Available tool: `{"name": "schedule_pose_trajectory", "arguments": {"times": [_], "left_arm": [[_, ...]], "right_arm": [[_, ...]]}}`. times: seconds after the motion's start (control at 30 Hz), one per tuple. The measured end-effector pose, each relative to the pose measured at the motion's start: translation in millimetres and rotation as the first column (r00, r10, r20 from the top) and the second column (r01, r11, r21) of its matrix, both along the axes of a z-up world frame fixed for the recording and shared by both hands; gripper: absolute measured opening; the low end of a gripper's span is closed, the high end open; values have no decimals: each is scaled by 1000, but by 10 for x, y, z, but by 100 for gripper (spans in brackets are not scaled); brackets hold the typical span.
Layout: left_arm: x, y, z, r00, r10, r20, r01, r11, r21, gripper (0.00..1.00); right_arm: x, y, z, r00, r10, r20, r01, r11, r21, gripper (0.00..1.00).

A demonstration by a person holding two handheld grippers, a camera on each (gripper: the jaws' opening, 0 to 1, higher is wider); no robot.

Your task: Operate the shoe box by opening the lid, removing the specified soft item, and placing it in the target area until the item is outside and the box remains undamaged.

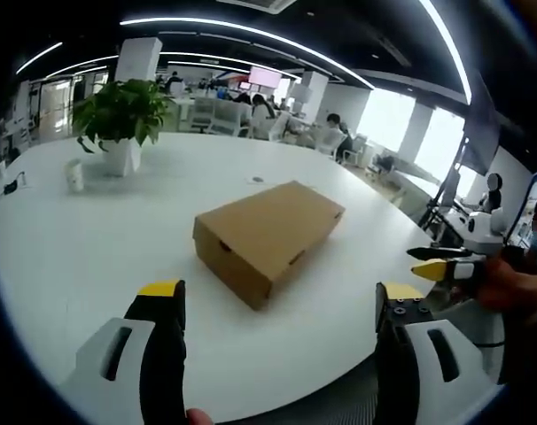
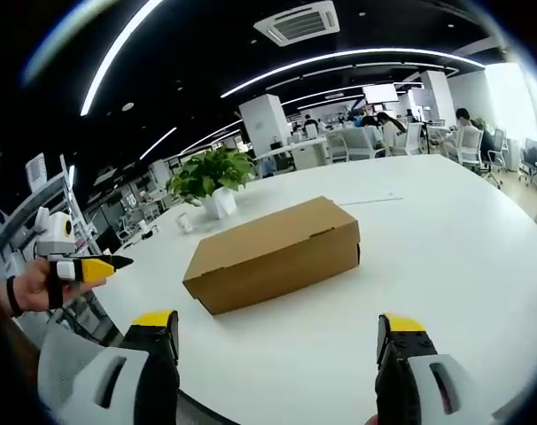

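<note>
So the shoe box is sitting lid down, fully closed, near the middle of the white table, w/ nothing touching it. Both tools are well back from it, prob bc nothing's started and the person is just lining up. Left gripper has its jaws spread wide w/ nothing between them, box framed in the gap; right gripper same deal, wide and empty. You can also spot the right gripper off at the edge of the left gripper view, held in a hand, jaws looking nearly closed from that angle, tbh hard to say. Potted plant and a small cup sit further back, well apart from the box. Can't see the soft item, it's presumably inside, and idk where the target area is.
</note>
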State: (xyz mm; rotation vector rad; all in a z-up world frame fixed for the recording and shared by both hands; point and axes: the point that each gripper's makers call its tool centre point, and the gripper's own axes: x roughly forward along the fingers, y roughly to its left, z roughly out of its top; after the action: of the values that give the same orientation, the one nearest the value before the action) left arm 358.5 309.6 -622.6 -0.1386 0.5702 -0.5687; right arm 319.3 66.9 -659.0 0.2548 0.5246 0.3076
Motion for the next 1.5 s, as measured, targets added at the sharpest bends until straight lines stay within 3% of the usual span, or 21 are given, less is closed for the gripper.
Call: {"name": "schedule_pose_trajectory", "arguments": {"times": [0.97, 1.5], "left_arm": [[22, -61, -99, 1000, -3, -19, 2, 1000, -11, 87], [217, -194, -207, 999, -26, -46, 25, 1000, -13, 85]], "right_arm": [[18, 7, -28, 1000, 25, -18, -25, 999, -23, 91], [388, -160, -15, 999, 51, -4, -51, 998, -43, 91]]}}
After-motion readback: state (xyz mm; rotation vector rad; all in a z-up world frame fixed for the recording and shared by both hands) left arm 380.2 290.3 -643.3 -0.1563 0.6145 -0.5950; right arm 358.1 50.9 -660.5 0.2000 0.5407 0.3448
